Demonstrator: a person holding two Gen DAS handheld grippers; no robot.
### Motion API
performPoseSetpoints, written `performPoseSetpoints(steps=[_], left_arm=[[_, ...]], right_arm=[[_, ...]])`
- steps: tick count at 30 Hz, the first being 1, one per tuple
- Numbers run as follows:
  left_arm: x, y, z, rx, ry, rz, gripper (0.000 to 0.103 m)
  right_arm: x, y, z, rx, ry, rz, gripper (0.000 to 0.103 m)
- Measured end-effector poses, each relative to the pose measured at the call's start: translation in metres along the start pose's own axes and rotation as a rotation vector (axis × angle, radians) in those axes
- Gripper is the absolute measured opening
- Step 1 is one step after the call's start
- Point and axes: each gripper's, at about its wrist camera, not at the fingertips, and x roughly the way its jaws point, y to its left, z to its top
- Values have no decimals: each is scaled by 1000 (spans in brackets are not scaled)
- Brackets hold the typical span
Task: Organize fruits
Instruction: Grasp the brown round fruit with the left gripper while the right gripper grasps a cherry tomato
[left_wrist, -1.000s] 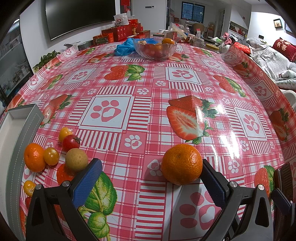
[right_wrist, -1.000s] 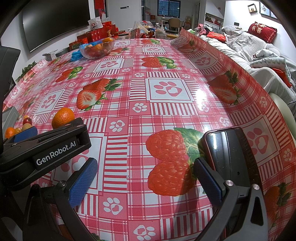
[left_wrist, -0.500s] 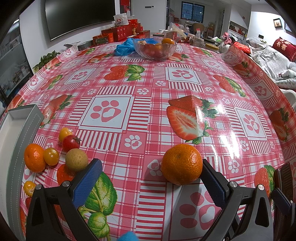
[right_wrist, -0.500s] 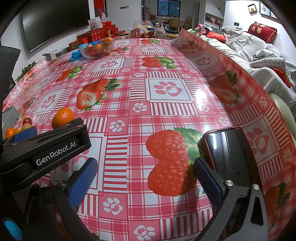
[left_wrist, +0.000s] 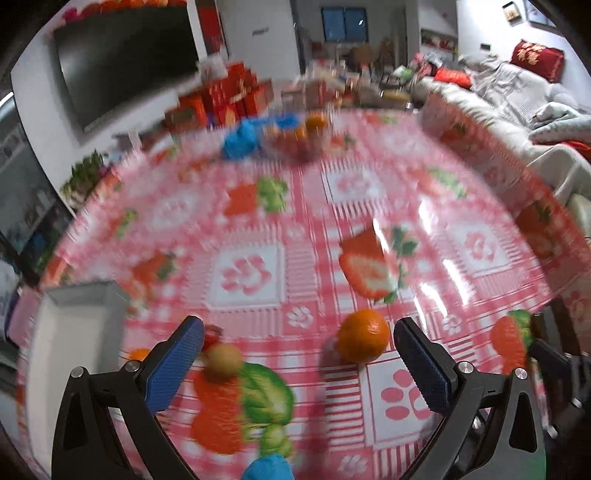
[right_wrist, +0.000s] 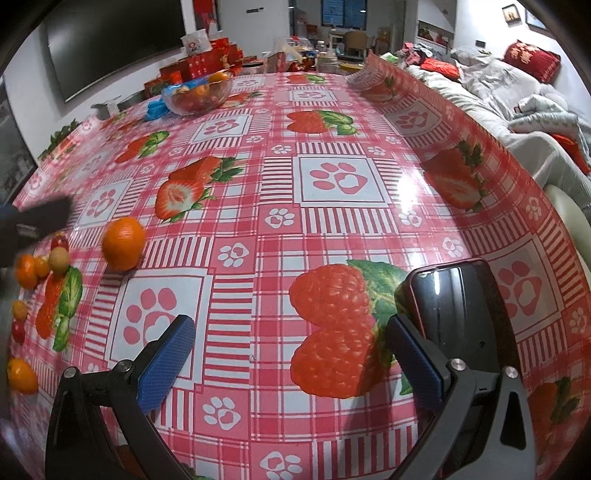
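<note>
1. While the left-wrist view is smeared with blur, the left gripper shows its blue pads spread wide, holding nothing, above the red checked tablecloth.
2. A large orange sits on the cloth just inside the right-hand pad, apart from it.
3. A small tan fruit lies near the left-hand pad, with a grey tray farther left.
4. The right gripper is likewise spread wide with nothing between its pads.
5. A dark phone lies just beyond its right-hand finger.
6. Well ahead and to its left stands the orange, with smaller fruits clustered farther left.
7. A glass bowl of fruit stands far ahead.
</note>
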Motion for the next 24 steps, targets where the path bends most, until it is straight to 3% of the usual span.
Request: performPoseSetpoints(steps=[4, 8, 11, 16, 24], left_arm=[[-41, 25, -9, -4, -44, -32, 103], [-58, 30, -44, 39, 26, -13, 103], [-66, 29, -86, 59, 71, -7, 103], [-66, 28, -126, 24, 135, -29, 103], [-57, 20, -141, 23, 149, 1, 103]], right_arm=[[-25, -4, 2, 14, -30, 97, 103], [-52, 5, -12, -69, -43, 128, 103], [-66, 12, -32, -134, -47, 113, 103], [-71, 16, -52, -151, -23, 117, 103], [-72, 20, -60, -179, -8, 95, 103]])
